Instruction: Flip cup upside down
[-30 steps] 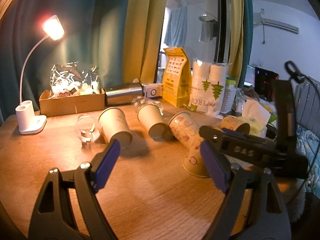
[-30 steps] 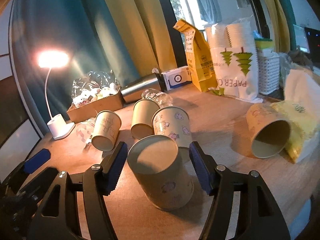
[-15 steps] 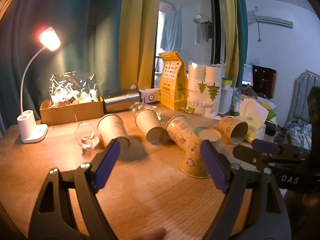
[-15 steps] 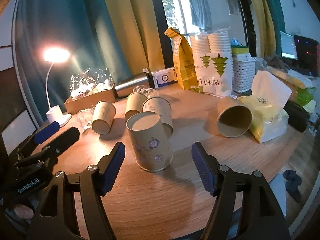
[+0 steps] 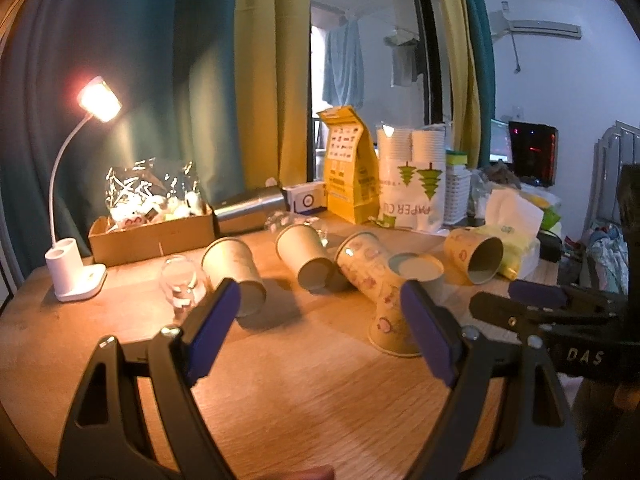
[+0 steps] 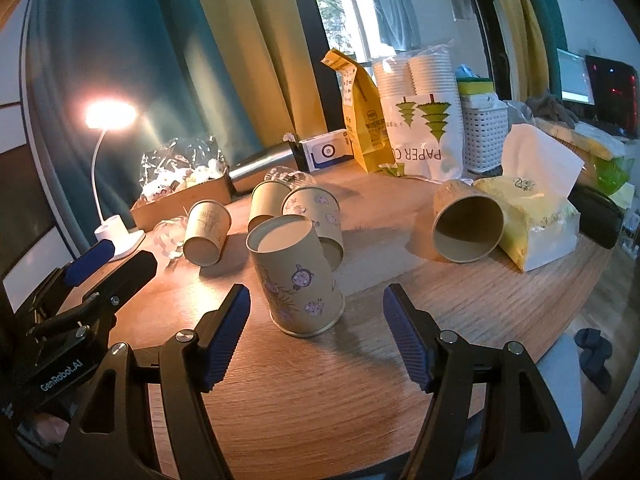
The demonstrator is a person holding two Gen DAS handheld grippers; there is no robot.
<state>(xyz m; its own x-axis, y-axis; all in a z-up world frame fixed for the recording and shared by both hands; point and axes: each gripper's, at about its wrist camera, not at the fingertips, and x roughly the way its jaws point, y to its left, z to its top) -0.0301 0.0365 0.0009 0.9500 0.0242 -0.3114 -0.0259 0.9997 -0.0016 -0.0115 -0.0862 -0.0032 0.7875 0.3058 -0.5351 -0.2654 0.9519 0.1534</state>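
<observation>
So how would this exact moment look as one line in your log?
printed paper cup: upside down on wooden table | right gripper: jaws open, empty | left gripper: jaws open, empty

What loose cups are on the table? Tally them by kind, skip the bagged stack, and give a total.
Paper cups lying on their sides: 4
Paper cup standing upside down: 1
Clear plastic cups: 2
Total: 7

1 cup [image 5: 400, 304] is seen upside down on the table [image 5: 304, 380]; the left gripper [image 5: 320, 332] is held open, empty.
</observation>
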